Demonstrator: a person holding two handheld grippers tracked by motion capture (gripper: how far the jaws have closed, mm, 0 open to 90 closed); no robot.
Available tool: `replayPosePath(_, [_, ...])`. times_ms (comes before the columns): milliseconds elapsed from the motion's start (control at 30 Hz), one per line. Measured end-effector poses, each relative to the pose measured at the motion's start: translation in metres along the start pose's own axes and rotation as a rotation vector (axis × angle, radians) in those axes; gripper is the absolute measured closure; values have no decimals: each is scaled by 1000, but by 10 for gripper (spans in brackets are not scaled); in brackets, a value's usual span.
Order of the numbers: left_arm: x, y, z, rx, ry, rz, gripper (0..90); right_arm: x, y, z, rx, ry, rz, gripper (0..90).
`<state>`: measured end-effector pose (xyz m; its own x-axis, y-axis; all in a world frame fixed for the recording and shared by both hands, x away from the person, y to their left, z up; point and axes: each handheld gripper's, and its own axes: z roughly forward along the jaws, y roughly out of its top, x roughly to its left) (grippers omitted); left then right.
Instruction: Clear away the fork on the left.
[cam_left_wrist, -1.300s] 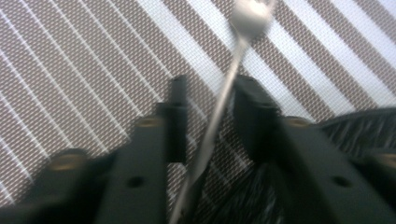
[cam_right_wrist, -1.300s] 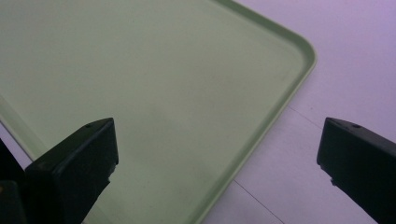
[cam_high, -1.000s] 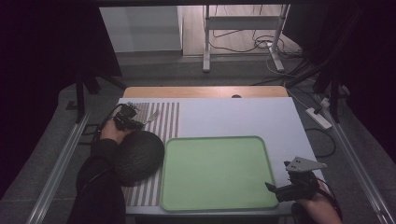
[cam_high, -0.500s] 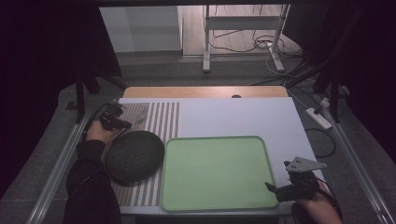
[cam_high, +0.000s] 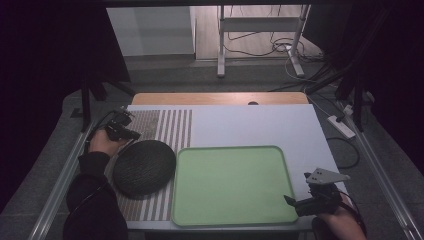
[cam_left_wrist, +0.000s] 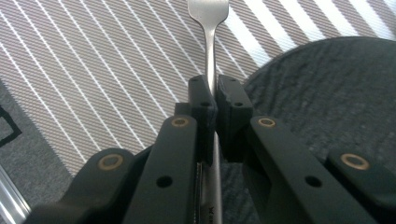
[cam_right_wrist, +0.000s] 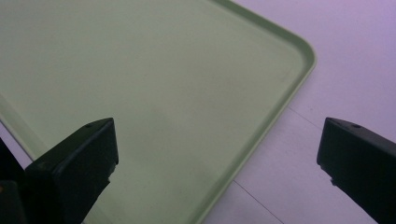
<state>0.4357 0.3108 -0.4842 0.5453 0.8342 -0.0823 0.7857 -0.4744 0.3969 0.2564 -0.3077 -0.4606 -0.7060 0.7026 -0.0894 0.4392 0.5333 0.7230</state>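
Left gripper view: fork (cam_left_wrist: 208, 28) handle between left gripper (cam_left_wrist: 215, 100) jaws.

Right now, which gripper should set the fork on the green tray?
Left: the left gripper is already shut on the fork. The right gripper hangs open over the green tray, holding nothing.

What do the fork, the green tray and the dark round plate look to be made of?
Fork: metal, likely stainless steel, judging by its bright reflective sheen; it sits clamped in the left tongs.
Green tray: probably moulded plastic, with a smooth matte surface and a rounded raised rim.
Dark round plate: unclear; a matte charcoal surface with fine ridged lines suggests textured stoneware or melamine.
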Motion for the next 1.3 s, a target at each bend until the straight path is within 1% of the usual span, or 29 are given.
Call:
replayPosePath(67, [-3,-1,-1,-6,-12,-6,845,0,0,0,0,0,0,0])
replayPosePath(100, [-5,-2,-2,-8,-27,-11,845,0,0,0,0,0,0,0])
replayPosePath(267, [-18,-5,-5,-10,-50,-9,846,0,0,0,0,0,-1,0])
replayPosePath(367, [-27,-6,-4,-8,-66,4,846,0,0,0,-3,1,-1,0])
replayPosePath(467, [-38,-7,-3,-8,-79,27,846,0,0,0,-1,0,-2,0])
replayPosePath(533, [-44,-8,-2,-7,-87,29,846,0,0,0,-3,1,-1,0])
replayPosePath(600, [-51,-8,-1,-4,-89,40,845,0,0,0,-2,1,-3,0])
replayPosePath(667, [-56,-9,-1,-5,-96,39,845,1,0,0,-3,0,-3,0])
replayPosePath(767, [-66,-9,-2,-8,-97,51,845,0,0,0,-2,1,-3,0])
replayPosePath(867, [-76,-9,-2,-13,-113,54,845,1,0,0,-3,0,-4,0])
replayPosePath(1000, [-92,-9,0,-6,-111,64,845,1,0,0,-1,-1,-5,0])
replayPosePath(1100, [-104,-9,1,-4,-112,56,845,1,0,0,-1,-2,-6,0])
replayPosePath(1200, [-115,-10,3,1,-108,64,845,1,0,0,-1,-2,-8,0])
replayPosePath(1233, [-120,-10,3,1,-119,62,845,1,0,0,-1,-1,-8,0])
replayPosePath(1300, [-130,-10,5,11,-116,73,845,1,0,0,-1,-1,-8,0])
